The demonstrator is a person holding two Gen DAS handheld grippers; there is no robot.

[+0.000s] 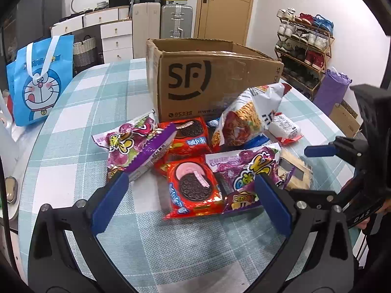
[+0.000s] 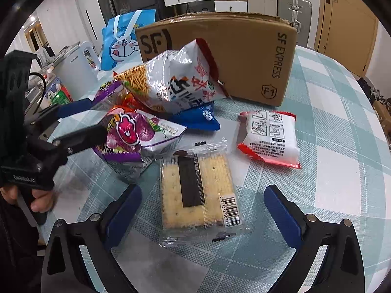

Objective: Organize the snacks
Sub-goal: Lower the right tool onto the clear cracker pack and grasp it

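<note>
A pile of snack packets lies on the checked tablecloth in front of an open SF cardboard box, also in the right wrist view. My left gripper is open, its fingers either side of a red Oreo packet. Purple candy bags and a white noodle-snack bag lie around it. My right gripper is open around a clear cracker packet. A white and red packet lies apart, to the right. The noodle-snack bag leans on the box.
A blue Doraemon bag stands at the table's left edge. A shoe rack and a purple roll are beyond the right edge. A white appliance stands far left. Drawers and suitcases line the back wall.
</note>
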